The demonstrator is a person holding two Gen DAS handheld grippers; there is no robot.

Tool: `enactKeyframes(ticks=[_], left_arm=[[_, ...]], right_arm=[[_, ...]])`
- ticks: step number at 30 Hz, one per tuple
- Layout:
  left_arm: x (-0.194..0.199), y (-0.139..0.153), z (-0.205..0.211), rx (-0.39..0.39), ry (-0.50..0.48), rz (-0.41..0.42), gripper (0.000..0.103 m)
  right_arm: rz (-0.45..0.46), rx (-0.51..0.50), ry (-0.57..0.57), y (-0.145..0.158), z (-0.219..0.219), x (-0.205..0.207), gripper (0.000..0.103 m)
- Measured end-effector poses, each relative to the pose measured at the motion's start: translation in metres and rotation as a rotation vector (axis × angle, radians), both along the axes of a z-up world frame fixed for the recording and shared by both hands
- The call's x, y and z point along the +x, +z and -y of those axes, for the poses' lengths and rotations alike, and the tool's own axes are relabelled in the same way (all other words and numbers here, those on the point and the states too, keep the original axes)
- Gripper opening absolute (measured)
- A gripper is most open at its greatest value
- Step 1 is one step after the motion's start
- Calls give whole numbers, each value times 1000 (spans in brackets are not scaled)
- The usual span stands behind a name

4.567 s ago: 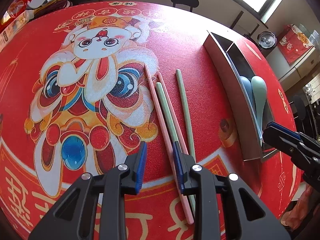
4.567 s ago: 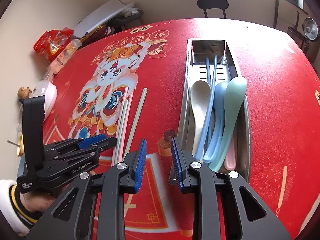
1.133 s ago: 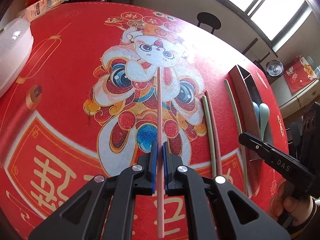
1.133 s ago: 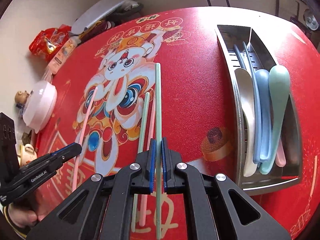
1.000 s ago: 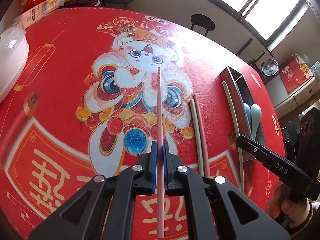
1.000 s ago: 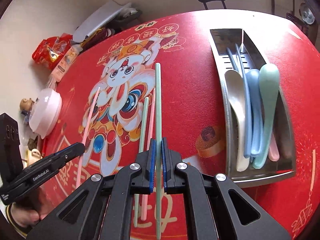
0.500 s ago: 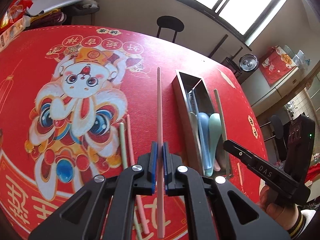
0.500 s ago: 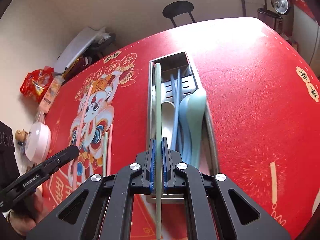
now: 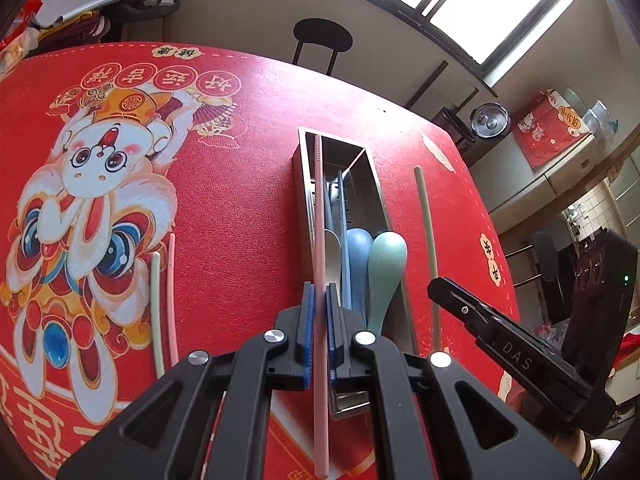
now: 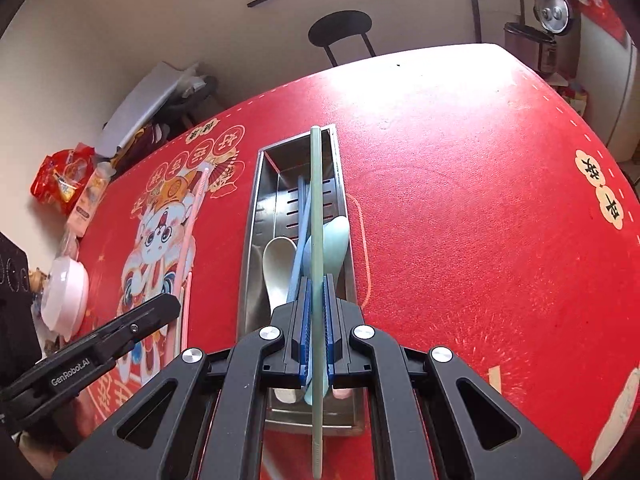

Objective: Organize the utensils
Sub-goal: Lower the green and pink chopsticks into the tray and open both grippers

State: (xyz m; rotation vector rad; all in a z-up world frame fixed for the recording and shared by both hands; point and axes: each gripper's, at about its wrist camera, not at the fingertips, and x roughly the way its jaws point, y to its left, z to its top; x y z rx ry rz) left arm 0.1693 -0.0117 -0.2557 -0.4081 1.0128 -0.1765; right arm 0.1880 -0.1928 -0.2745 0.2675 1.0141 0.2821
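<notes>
My left gripper (image 9: 318, 294) is shut on a pink chopstick (image 9: 319, 208) and holds it above the left edge of the steel utensil tray (image 9: 301, 168). My right gripper (image 10: 316, 286) is shut on a green chopstick (image 10: 316, 192) and holds it lengthwise over the same tray (image 10: 256, 200). The tray holds blue chopsticks (image 10: 302, 216), a white spoon (image 10: 278, 264), a blue spoon (image 9: 358, 248) and a green spoon (image 9: 386, 256). A green chopstick (image 9: 156, 304) and a pink chopstick (image 9: 172, 292) lie side by side on the red mat, left of the tray.
The red table mat (image 10: 460, 200) has a cartoon print (image 9: 92, 184) on its left half. A white lidded bowl (image 10: 64, 292) and snack bags (image 10: 60, 180) sit at the far left edge. A black stool (image 10: 340, 32) stands beyond the table.
Both grippers closed on a chopstick each, lifted them off the mat and carried them right. Both chopsticks now hang over the tray.
</notes>
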Motion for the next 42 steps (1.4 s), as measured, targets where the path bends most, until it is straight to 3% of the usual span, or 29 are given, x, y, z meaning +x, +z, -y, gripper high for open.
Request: enactKeyframes(ticks=[9,23,42], left_arm=[[31,-18,31,-15,19,-23,6],[47,-37,32,6,49,-61,6],[35,-17,2,80,29,-3,7]], right_arm=[[0,-16,14,-1,7,15,6],[-25,-15,27,-13,12,23,6],[-52,-14,47,-23,-17,34,6]])
